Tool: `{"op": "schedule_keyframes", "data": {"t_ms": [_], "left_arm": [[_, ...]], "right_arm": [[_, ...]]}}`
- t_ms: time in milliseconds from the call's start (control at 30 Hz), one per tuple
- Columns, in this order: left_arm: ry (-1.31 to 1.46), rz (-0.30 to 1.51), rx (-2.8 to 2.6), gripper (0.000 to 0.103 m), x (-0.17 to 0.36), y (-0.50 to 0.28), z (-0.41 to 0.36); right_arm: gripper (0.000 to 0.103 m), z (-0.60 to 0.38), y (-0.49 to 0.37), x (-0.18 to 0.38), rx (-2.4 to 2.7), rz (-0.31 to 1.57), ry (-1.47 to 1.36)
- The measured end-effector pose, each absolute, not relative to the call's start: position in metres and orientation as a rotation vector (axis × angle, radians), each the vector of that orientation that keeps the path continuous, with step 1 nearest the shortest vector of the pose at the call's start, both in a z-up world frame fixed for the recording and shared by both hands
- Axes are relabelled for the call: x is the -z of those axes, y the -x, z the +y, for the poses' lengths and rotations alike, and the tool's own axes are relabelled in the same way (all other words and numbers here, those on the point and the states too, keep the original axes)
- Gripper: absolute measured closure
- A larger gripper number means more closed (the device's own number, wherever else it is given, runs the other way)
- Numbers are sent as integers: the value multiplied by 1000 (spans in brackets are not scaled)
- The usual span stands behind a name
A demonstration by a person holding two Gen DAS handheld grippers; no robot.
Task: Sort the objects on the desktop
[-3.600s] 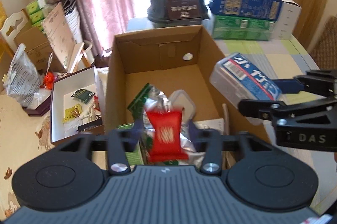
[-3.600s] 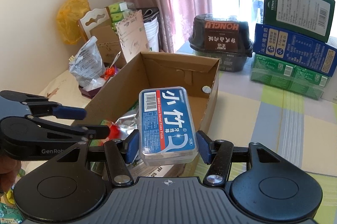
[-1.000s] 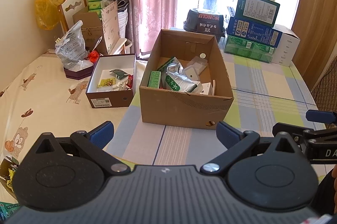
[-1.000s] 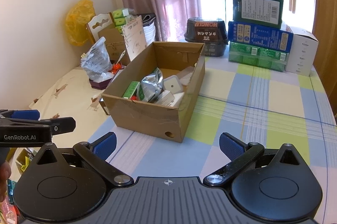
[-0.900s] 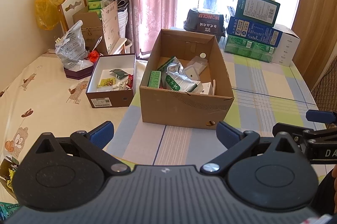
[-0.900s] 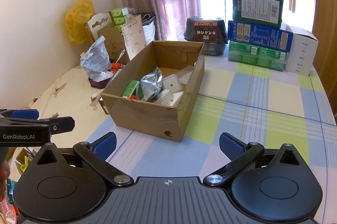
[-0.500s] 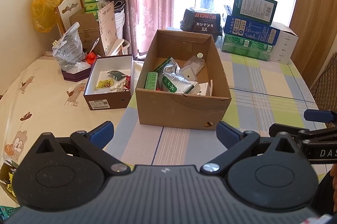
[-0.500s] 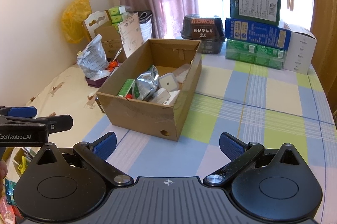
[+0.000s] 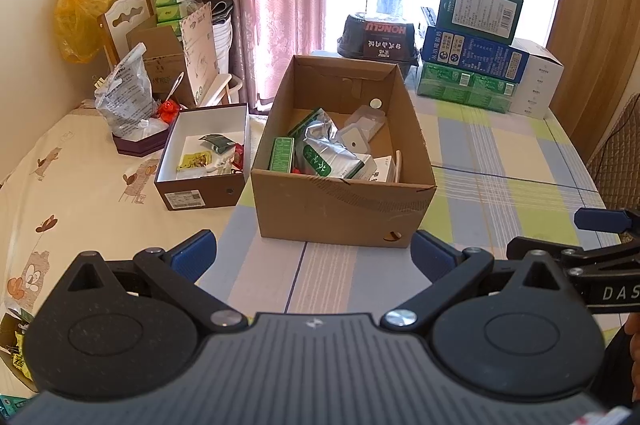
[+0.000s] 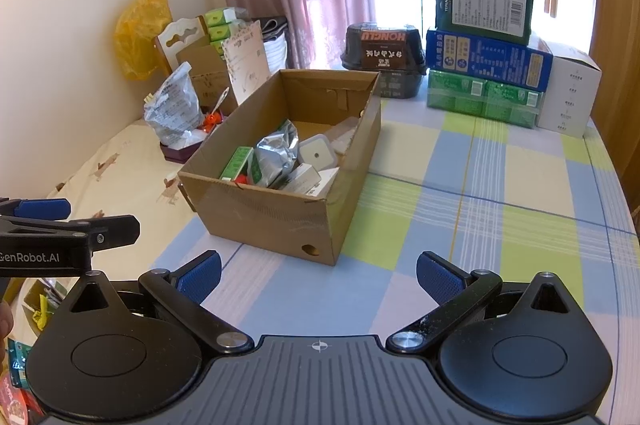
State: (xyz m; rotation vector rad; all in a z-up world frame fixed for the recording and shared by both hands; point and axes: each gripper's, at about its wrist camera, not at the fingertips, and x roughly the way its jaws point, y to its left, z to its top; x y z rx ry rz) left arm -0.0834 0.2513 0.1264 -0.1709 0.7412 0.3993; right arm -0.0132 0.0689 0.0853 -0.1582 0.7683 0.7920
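Observation:
A brown cardboard box (image 9: 340, 209) stands on the table and holds a silver foil bag (image 9: 324, 153), a green packet (image 9: 281, 153), clear plastic cases and a small red item. The box also shows in the right wrist view (image 10: 276, 217). My left gripper (image 9: 314, 259) is open and empty, held back from the box's near side. My right gripper (image 10: 318, 275) is open and empty, also short of the box. Each gripper shows at the edge of the other's view.
A smaller open box (image 9: 200, 181) with small packets sits left of the cardboard box. Stacked cartons (image 9: 476, 53) and a black container (image 9: 378, 37) stand at the table's far end. Bags and boxes (image 9: 128, 97) crowd the far left. Loose packets (image 10: 16, 377) lie at the near left edge.
Both grippers held items over the box 3.6 s ago; now both are open and empty and pulled back. In the last second they drew back a little more.

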Motion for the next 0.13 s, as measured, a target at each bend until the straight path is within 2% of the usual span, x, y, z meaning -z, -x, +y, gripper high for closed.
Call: {"op": "schedule_keyframes", "data": {"t_ms": [133], "left_arm": [[176,720,-382,1,-125,86,252]], "right_arm": [[2,67,14,-83,-788,771,161]]}}
